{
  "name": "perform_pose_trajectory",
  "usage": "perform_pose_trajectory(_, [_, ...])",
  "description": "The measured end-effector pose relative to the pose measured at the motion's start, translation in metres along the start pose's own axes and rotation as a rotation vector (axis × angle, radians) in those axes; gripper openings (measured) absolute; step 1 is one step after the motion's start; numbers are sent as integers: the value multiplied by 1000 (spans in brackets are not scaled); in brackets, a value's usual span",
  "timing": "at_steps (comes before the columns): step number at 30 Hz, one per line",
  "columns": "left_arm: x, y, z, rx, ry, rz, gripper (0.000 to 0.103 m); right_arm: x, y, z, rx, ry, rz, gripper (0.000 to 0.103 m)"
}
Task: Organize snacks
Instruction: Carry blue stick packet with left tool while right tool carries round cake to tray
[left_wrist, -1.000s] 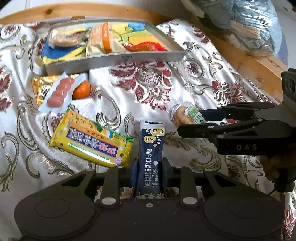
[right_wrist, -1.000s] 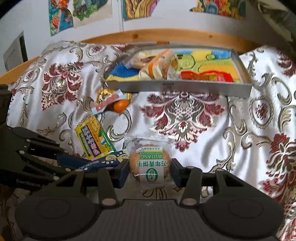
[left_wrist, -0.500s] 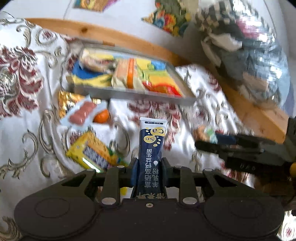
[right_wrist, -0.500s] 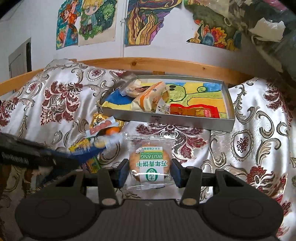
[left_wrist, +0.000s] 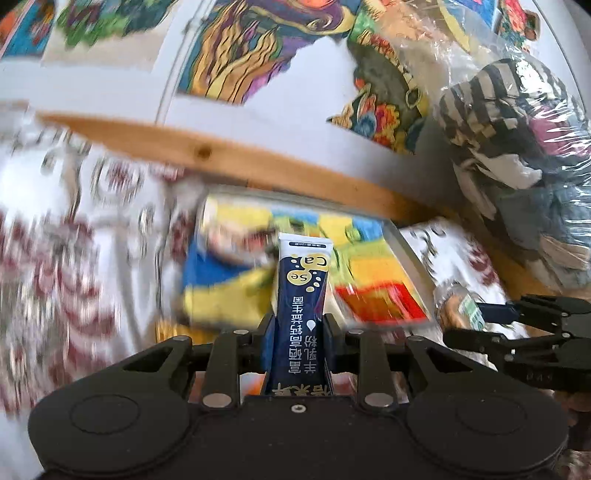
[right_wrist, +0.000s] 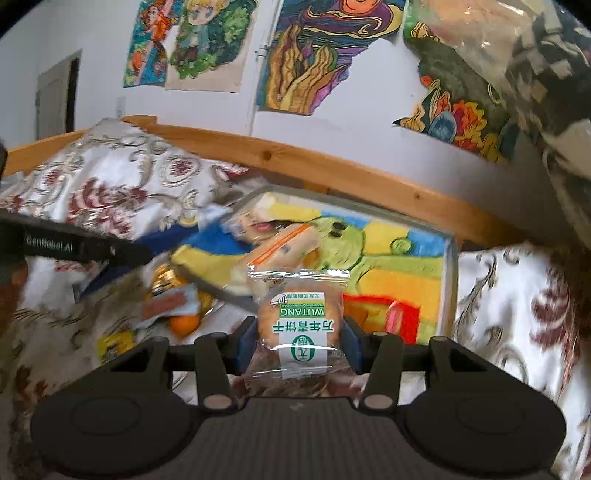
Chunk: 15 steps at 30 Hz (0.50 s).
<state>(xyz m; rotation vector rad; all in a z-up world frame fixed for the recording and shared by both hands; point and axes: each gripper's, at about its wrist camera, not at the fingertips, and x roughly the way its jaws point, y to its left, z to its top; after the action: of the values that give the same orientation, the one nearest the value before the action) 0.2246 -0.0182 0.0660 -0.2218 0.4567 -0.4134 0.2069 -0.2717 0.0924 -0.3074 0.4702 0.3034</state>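
My left gripper (left_wrist: 300, 325) is shut on a dark blue stick packet (left_wrist: 301, 295) that stands upright between its fingers, lifted in front of the metal tray (left_wrist: 408, 258). My right gripper (right_wrist: 298, 332) is shut on a clear-wrapped round biscuit with a green label (right_wrist: 299, 317), held up before the same tray (right_wrist: 448, 280). The tray has a colourful cartoon lining and holds an orange-striped bun packet (right_wrist: 284, 251) and other wrapped snacks. In the left wrist view the right gripper (left_wrist: 491, 314) appears at the right with the biscuit (left_wrist: 460, 306).
An orange (right_wrist: 183, 323), a sausage packet (right_wrist: 166, 301) and a yellow packet (right_wrist: 114, 341) lie on the patterned cloth left of the tray. A wooden rail (right_wrist: 332, 162) runs behind the tray. Plastic-wrapped clothing (left_wrist: 517, 147) is piled at the right. The left gripper's arm (right_wrist: 74, 245) crosses at left.
Both grippers have risen and moved forward toward the tray, each still carrying its snack. The views now tilt up to show the wall posters; the left view is motion-blurred.
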Motion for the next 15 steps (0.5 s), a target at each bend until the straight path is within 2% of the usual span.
perform_pose_trajectory(2, [13,-1,13,34,-23,23,28,13,-5,9,14,-7,-16,53])
perform_pose_trajectory(7, [51,-1,40,41,-26,70,28,45,-27,15,97,-56,-51,53])
perform_pose_trajectory(12, [92,4,61,48,-1,71,28,80,-46,14,156,-112,-75,53])
perform_pose_trajectory(15, [114,6,65,55,13,70,28,97,-54,14,197,-93,-76,53])
